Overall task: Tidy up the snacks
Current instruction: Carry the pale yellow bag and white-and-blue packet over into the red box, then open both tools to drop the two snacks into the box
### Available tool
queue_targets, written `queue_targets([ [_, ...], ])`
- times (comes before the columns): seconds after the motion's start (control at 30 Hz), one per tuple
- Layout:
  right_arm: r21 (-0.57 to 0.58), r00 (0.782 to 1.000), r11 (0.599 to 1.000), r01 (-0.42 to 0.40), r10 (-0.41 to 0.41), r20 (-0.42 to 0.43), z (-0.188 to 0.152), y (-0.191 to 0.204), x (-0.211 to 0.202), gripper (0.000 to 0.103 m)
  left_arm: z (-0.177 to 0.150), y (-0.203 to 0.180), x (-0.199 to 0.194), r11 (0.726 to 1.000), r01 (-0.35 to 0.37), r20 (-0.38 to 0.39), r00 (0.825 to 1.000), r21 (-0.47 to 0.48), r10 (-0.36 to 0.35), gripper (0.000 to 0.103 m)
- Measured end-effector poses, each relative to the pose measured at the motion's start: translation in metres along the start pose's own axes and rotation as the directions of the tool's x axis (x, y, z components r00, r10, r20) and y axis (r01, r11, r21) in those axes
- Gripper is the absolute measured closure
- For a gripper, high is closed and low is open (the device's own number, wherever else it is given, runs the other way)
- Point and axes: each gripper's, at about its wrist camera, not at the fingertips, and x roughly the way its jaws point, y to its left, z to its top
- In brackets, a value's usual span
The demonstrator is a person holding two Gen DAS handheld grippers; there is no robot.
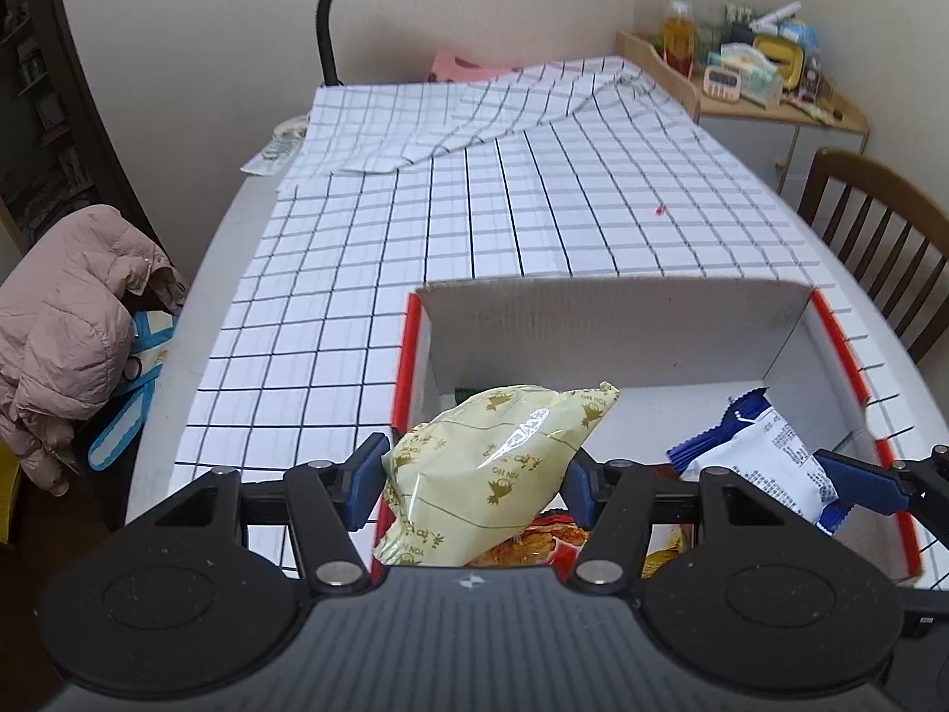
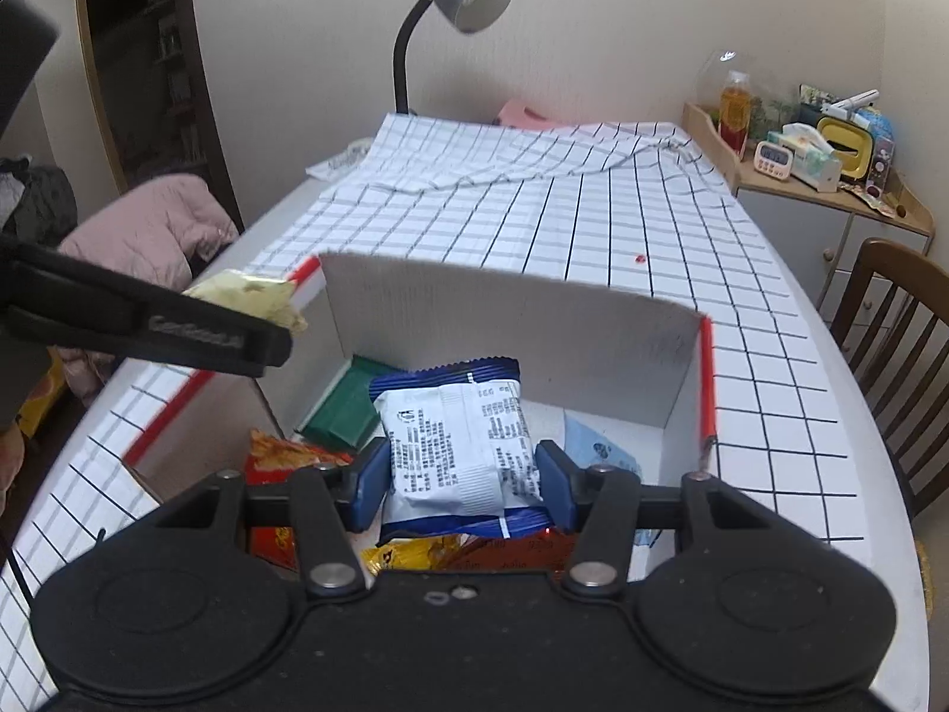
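My left gripper (image 1: 471,474) is shut on a pale yellow snack bag (image 1: 492,474) and holds it above the near left part of a white cardboard box (image 1: 617,326) with red edges. My right gripper (image 2: 462,480) is shut on a white-and-blue snack packet (image 2: 459,445) and holds it over the box (image 2: 516,320). In the left wrist view that packet (image 1: 765,457) and a right finger (image 1: 860,474) show at the right. In the right wrist view the left gripper's arm (image 2: 148,320) and the yellow bag (image 2: 255,296) show at the left. Inside the box lie a green packet (image 2: 344,409), red snack bags (image 2: 279,457) and a light blue packet (image 2: 599,451).
The box sits on a table under a white grid-patterned cloth (image 1: 474,207), bunched up at the far end. A desk lamp (image 2: 457,6) stands at the back. A cluttered wooden shelf (image 2: 830,190) and a wooden chair (image 2: 889,326) are at the right. A pink jacket (image 1: 65,326) lies left.
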Motion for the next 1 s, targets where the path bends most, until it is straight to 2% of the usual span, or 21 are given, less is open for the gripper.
queue_targets([
  [0.4, -0.043, 0.996, 0.999, 0.028, -0.031, -0.079, -0.007, 0.006, 0.032, 0.051, -0.004, -0.012, 0.043, 0.999, -0.023, -0.083, 0.996, 0.044, 0.027, 0.043],
  [0.6, -0.056, 0.995, 0.998, 0.029, -0.034, -0.097, -0.008, 0.010, 0.036, 0.051, -0.010, -0.018, 0.055, 0.996, -0.028, -0.123, 0.992, 0.081, 0.038, 0.043],
  [0.73, -0.074, 0.995, 0.997, 0.034, -0.041, -0.095, -0.010, 0.012, 0.035, 0.050, -0.012, -0.017, 0.056, 0.997, -0.023, -0.133, 0.991, 0.072, 0.032, 0.043],
  [1.0, -0.065, 0.996, 0.997, 0.040, -0.045, -0.072, -0.010, 0.009, 0.025, 0.039, -0.012, -0.016, 0.045, 0.998, -0.025, -0.115, 0.993, 0.064, 0.032, 0.042],
])
